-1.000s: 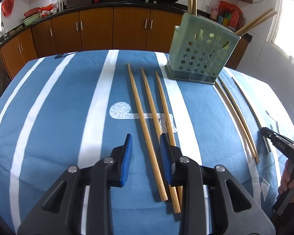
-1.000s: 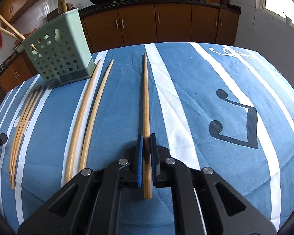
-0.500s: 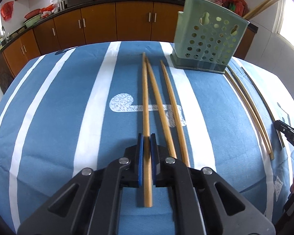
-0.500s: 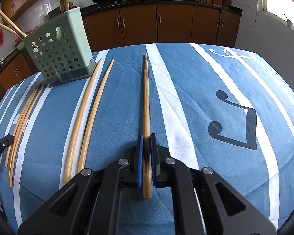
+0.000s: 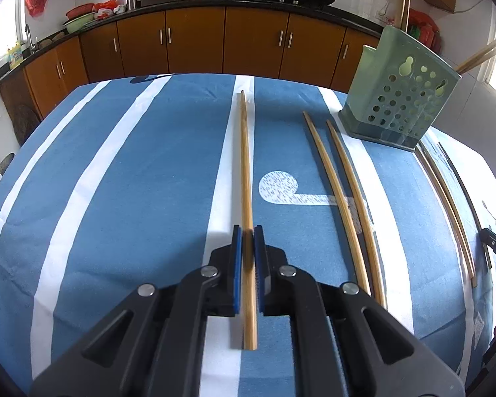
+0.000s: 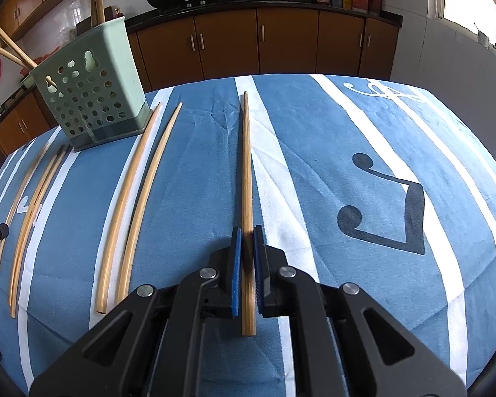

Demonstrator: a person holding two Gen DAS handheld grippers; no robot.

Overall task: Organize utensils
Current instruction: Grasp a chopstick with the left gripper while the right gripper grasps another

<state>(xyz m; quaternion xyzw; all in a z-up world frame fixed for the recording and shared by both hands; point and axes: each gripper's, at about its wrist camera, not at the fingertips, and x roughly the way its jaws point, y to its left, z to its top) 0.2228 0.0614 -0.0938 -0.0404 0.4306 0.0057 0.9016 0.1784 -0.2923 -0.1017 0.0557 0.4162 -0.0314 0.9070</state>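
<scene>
My left gripper point(image 5: 247, 231) is shut on a long wooden chopstick point(image 5: 246, 165) that points straight away over the blue striped tablecloth. Two more chopsticks point(image 5: 342, 192) lie to its right. Beyond them stands the green perforated utensil holder point(image 5: 396, 99) with a few chopsticks upright in it. My right gripper point(image 6: 247, 231) is shut on another chopstick point(image 6: 246, 165), also pointing straight ahead. In the right wrist view, two loose chopsticks point(image 6: 142, 198) lie to the left, and the holder point(image 6: 89, 99) stands at the far left.
Several more chopsticks point(image 6: 33, 205) lie past the holder near the table's left edge, seen from the right wrist. The same group point(image 5: 446, 192) shows at the right in the left wrist view. Brown kitchen cabinets point(image 5: 198, 46) stand behind the table.
My left gripper went from open to shut on the leftmost of three chopsticks and carried it left, away from the other two. The right gripper and its chopstick stayed still.
</scene>
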